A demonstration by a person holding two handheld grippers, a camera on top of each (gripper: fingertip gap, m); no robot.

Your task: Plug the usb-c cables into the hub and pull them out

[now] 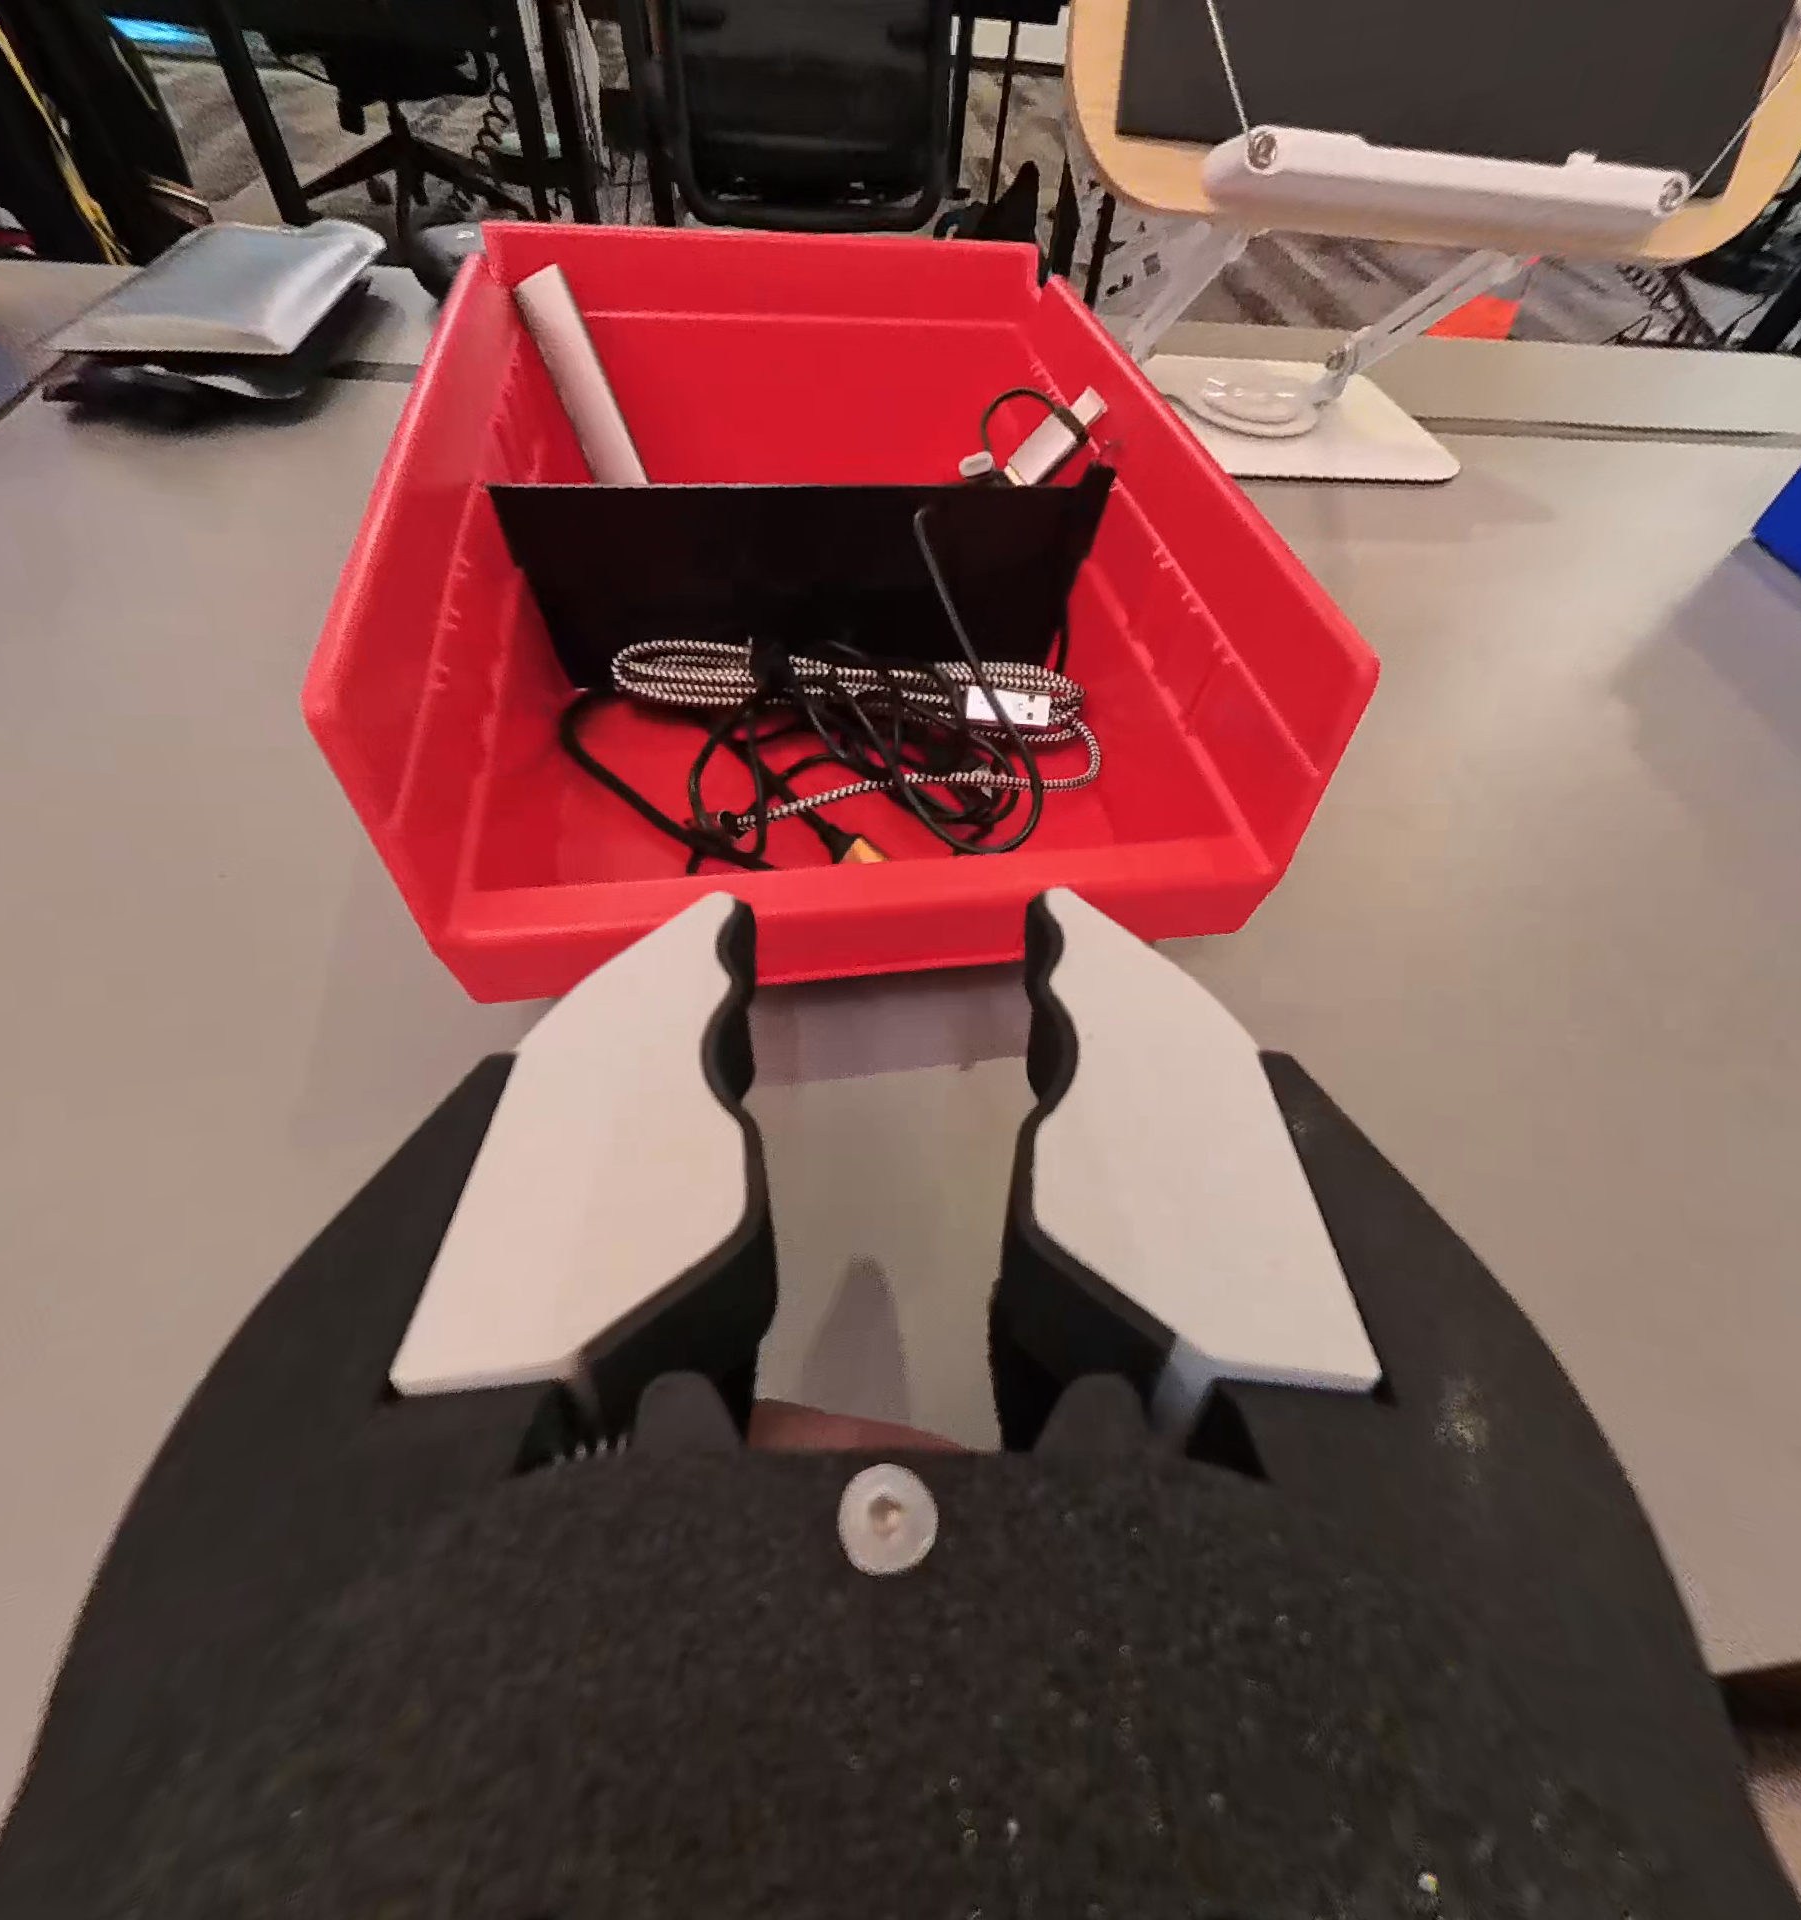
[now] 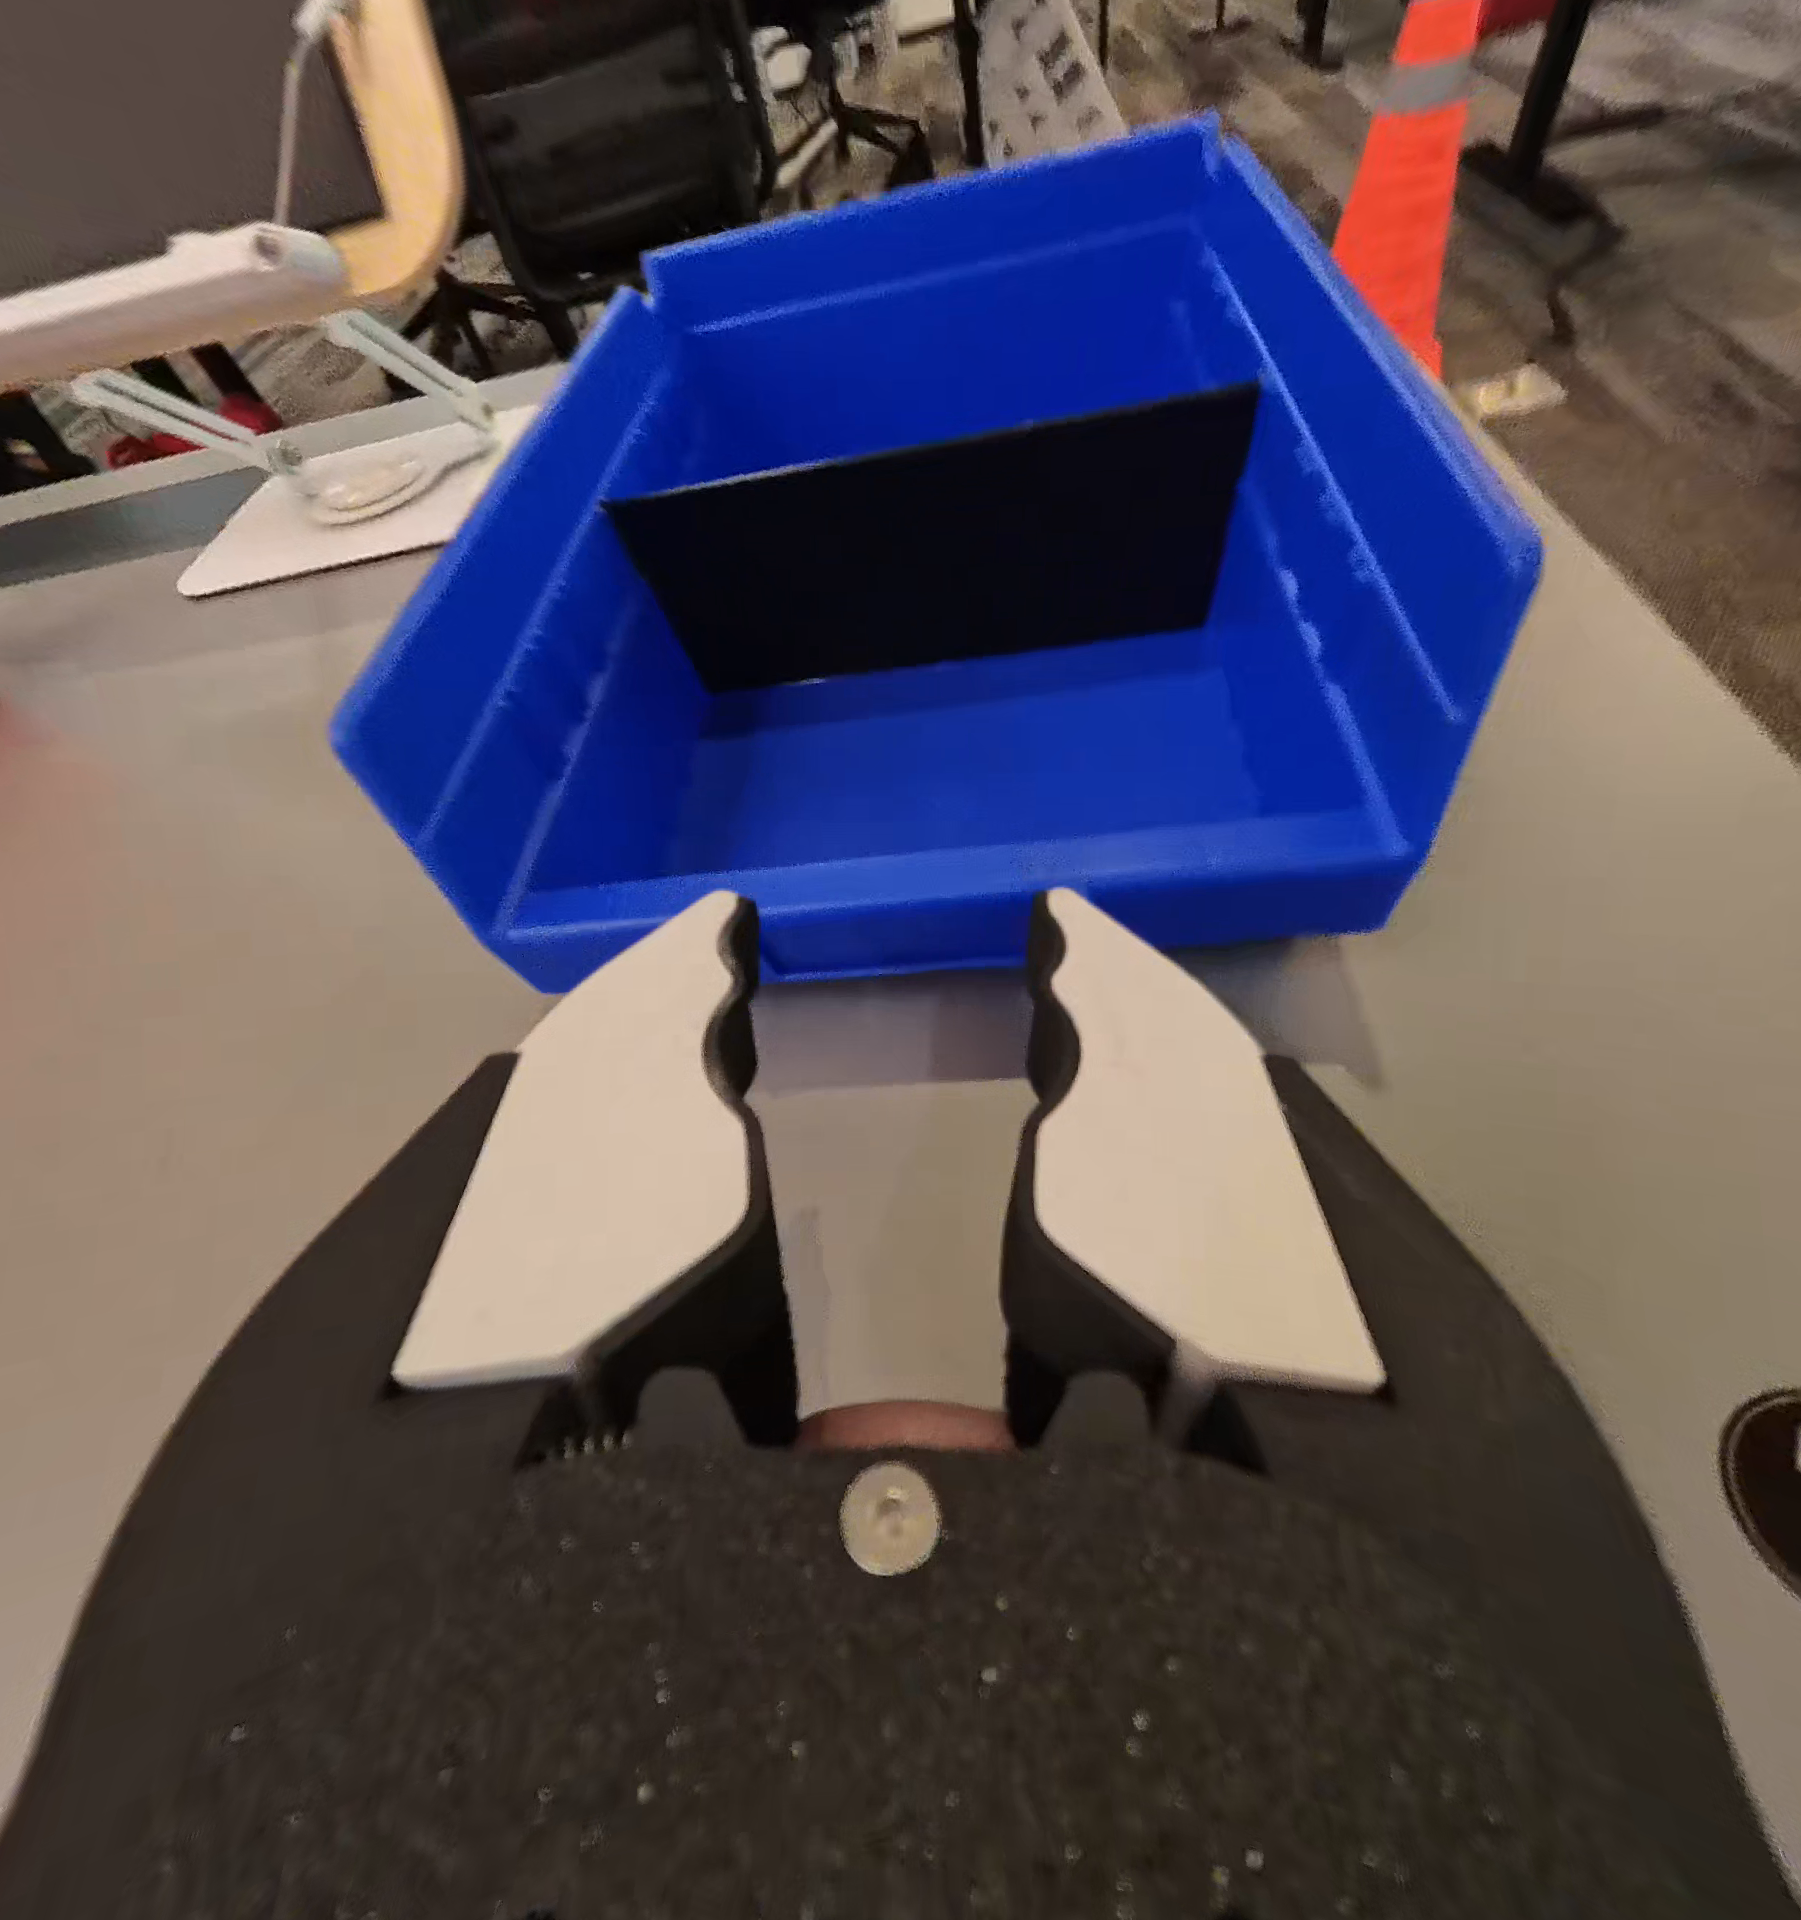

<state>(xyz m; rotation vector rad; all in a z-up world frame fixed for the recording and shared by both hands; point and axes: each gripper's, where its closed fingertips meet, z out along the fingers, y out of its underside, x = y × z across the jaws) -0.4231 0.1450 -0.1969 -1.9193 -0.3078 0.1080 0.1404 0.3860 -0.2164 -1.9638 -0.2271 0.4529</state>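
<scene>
On the grey bench (image 1: 200, 779), the cables (image 1: 854, 748) lie in a red bin (image 1: 1239, 707) just ahead of the open, empty left hand-held gripper (image 1: 888, 925), while the right hand-held gripper (image 2: 888, 925), also open, faces a blue bin (image 2: 1395, 582).

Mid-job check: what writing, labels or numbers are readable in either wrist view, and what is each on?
Round dark sticker on the grey table: pale marks, cropped and blurred, unreadable.
White printed panel behind the blue plastic bin: blurred, unreadable.
Silver plug in the red plastic bin: marks too small to read.
Nothing legible elsewhere.
</scene>
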